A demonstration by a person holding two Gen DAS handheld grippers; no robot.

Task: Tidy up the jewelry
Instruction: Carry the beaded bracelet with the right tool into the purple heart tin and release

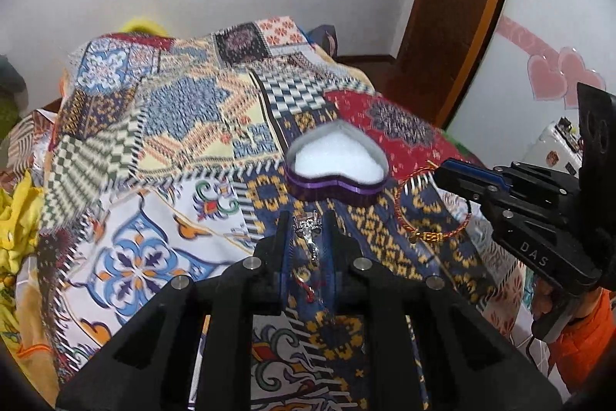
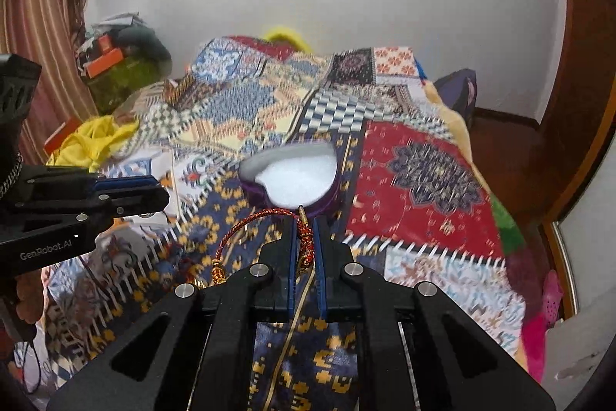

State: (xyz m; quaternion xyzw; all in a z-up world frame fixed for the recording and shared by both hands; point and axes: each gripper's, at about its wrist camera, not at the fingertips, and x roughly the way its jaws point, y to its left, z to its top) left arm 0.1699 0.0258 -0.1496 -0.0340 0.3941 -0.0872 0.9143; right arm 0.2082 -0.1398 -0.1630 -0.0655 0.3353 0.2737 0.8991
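A purple heart-shaped box (image 1: 337,166) with white padding sits open on the patterned bedspread; it also shows in the right wrist view (image 2: 296,176). My left gripper (image 1: 307,220) is shut on a silver ring (image 1: 308,230), just short of the box. My right gripper (image 2: 305,222) is shut on a red and gold cord bracelet (image 2: 246,224), whose loop hangs to the left, just before the box. The bracelet also shows in the left wrist view (image 1: 427,237), hanging from the right gripper (image 1: 442,172). The left gripper shows at the left of the right wrist view (image 2: 161,193).
The patchwork bedspread (image 1: 173,126) covers the bed. Yellow cloth (image 2: 92,137) lies at the bed's left side, with clutter (image 2: 115,64) beyond it. A wooden door frame (image 1: 462,6) stands at the right. A pink item (image 2: 546,314) lies at the bed's right edge.
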